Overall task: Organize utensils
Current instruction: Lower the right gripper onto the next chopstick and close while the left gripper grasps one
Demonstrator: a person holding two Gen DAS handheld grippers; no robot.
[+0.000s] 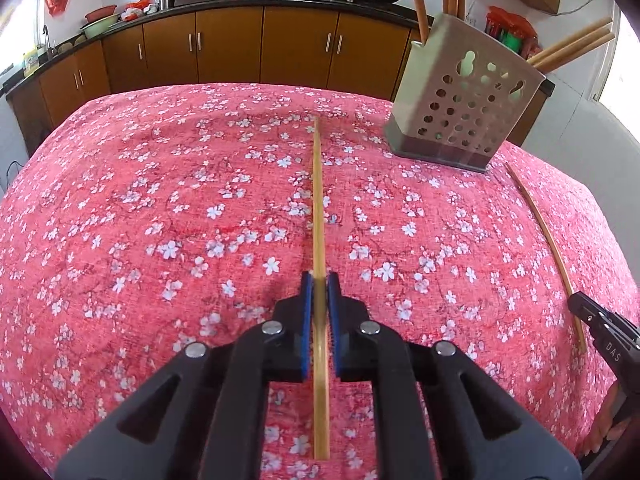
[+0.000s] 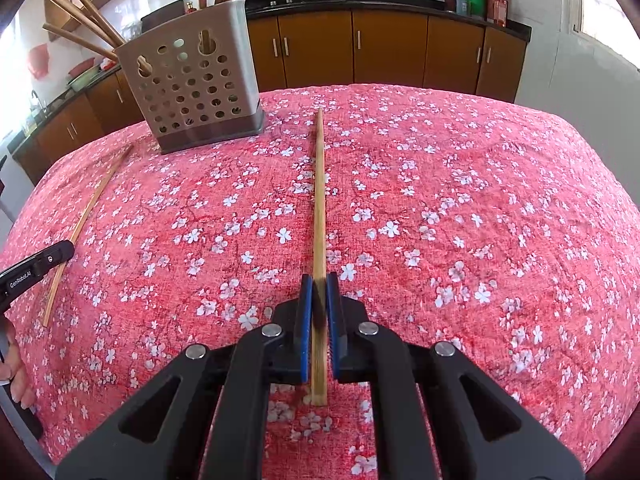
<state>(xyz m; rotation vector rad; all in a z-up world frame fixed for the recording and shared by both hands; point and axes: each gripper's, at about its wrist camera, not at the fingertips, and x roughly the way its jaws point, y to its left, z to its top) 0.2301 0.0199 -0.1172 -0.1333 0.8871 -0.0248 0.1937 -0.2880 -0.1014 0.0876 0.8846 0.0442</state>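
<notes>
A perforated grey utensil holder (image 1: 464, 112) stands toward the far side of a table covered in a red floral cloth (image 1: 160, 200), and several wooden chopsticks already lean out of its top. On the near side of the holder, the left gripper (image 1: 319, 280) has its blue pads pressed together on a pale chopstick (image 1: 318, 200) that runs away from it toward the holder's left side, its far tip short of the holder's base. The right gripper (image 2: 319, 280) is likewise clamped on a second chopstick (image 2: 319, 192), which points toward the holder's right side and ends just beside its base corner. Each chopstick lies low along the cloth; I cannot tell whether either is lifted clear of it. Beyond the holder, brown kitchen cabinets (image 2: 392, 48) run under a dark counter holding two woks.
</notes>
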